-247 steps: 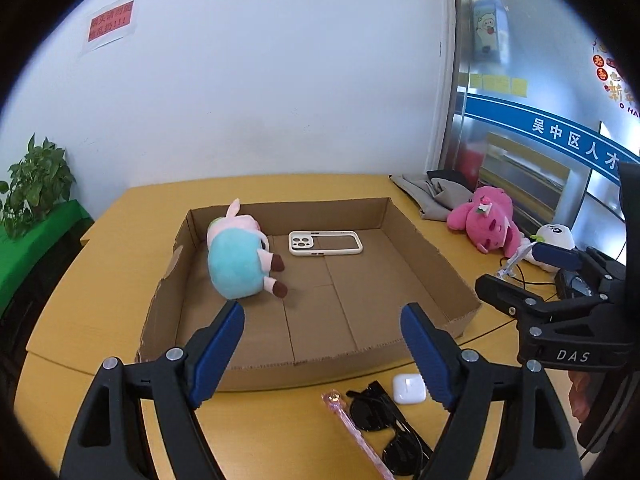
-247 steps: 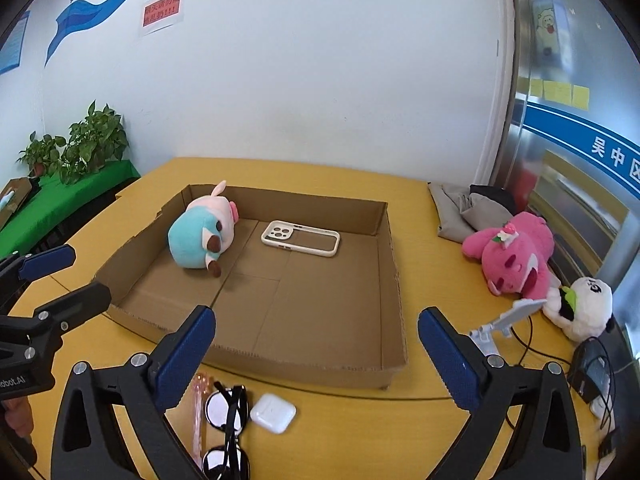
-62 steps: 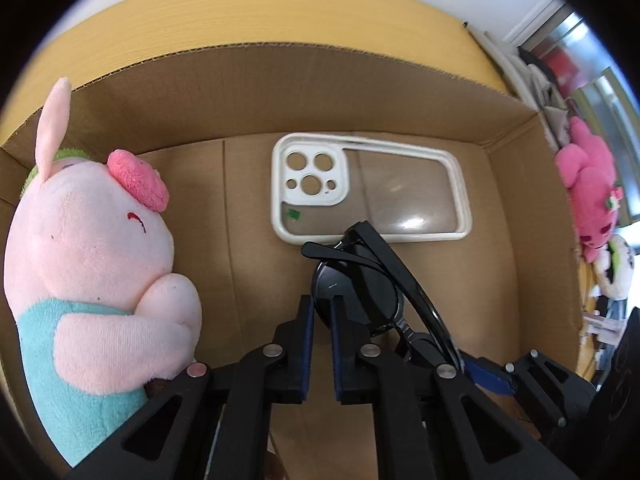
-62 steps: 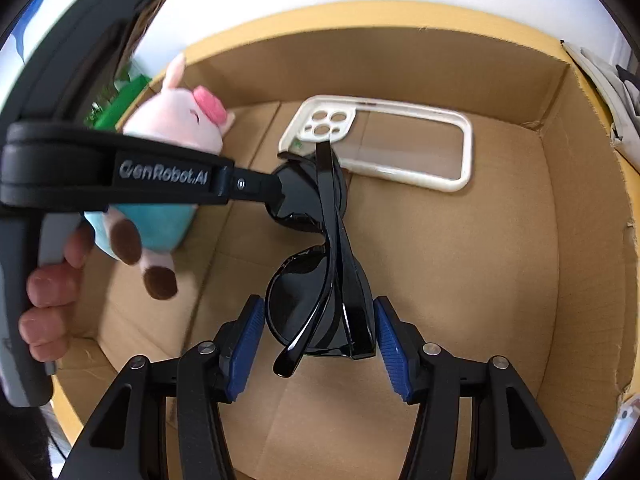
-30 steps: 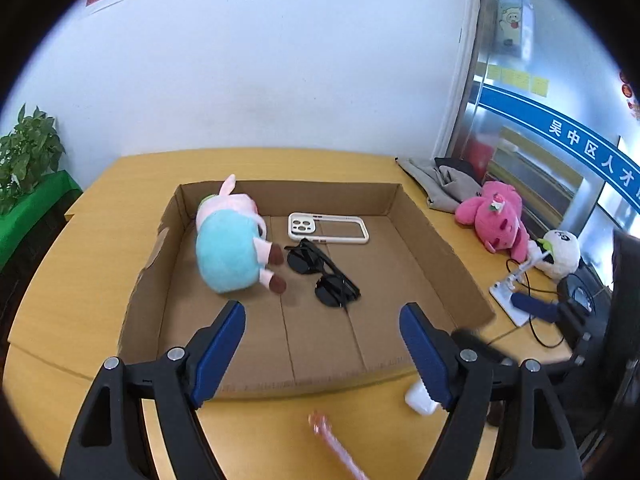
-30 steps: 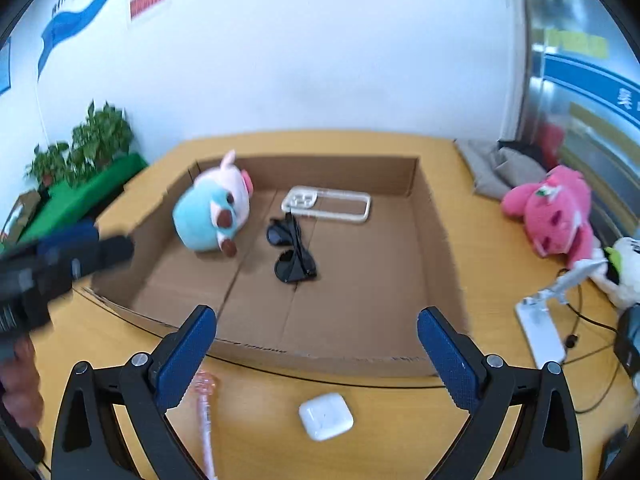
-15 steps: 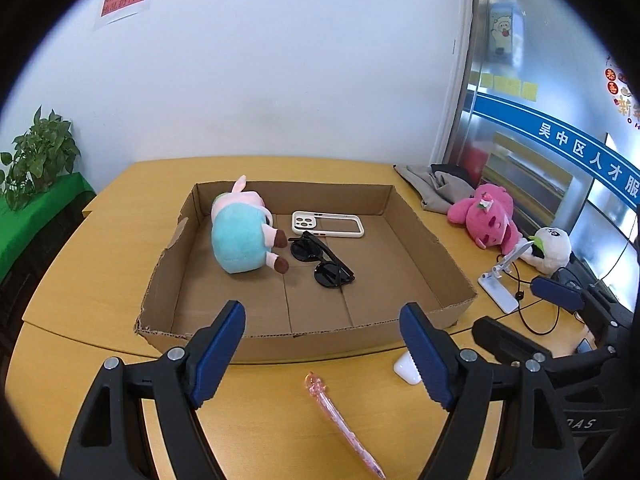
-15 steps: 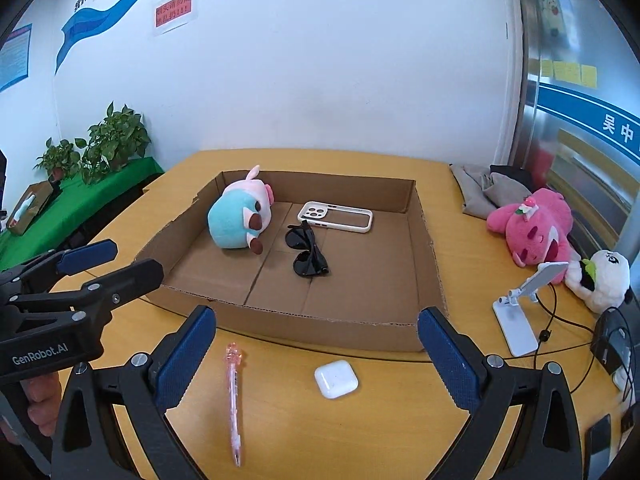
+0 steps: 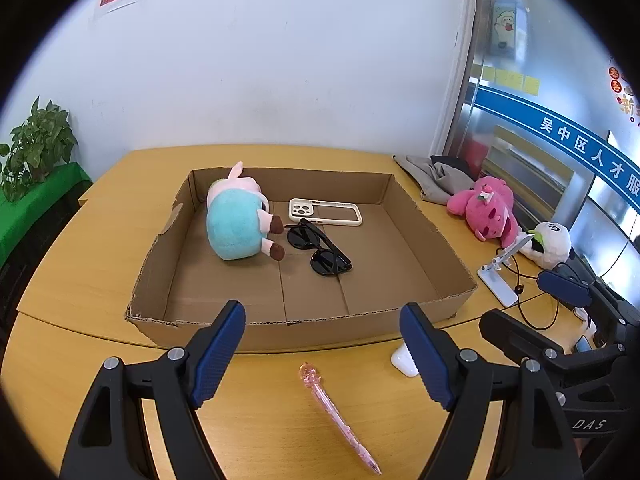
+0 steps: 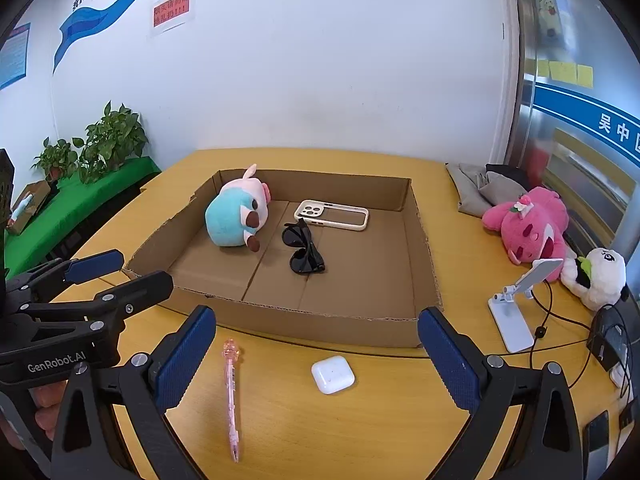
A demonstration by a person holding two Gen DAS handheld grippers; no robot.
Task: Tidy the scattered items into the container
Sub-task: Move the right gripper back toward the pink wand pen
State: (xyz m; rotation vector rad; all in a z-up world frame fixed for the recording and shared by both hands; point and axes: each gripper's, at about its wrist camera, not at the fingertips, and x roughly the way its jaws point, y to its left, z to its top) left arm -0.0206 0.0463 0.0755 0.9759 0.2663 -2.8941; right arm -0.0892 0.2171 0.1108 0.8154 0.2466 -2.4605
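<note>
Where its body shows, the left gripper reads "GenRobot.AI".

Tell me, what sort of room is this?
Probably an office or a meeting room. A large wooden table stands against a white wall with a red notice and blue banners, potted plants sit on a side counter, and a glass partition carries Chinese signage.

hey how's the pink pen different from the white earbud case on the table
The pen is long, thin and translucent pink; the earbud case is a squat, rounded white block. The pen lies on the left, its ornamented tip toward the box; the case sits to its right, nearer the box. Both rest on the table, outside the box, untouched.
</note>
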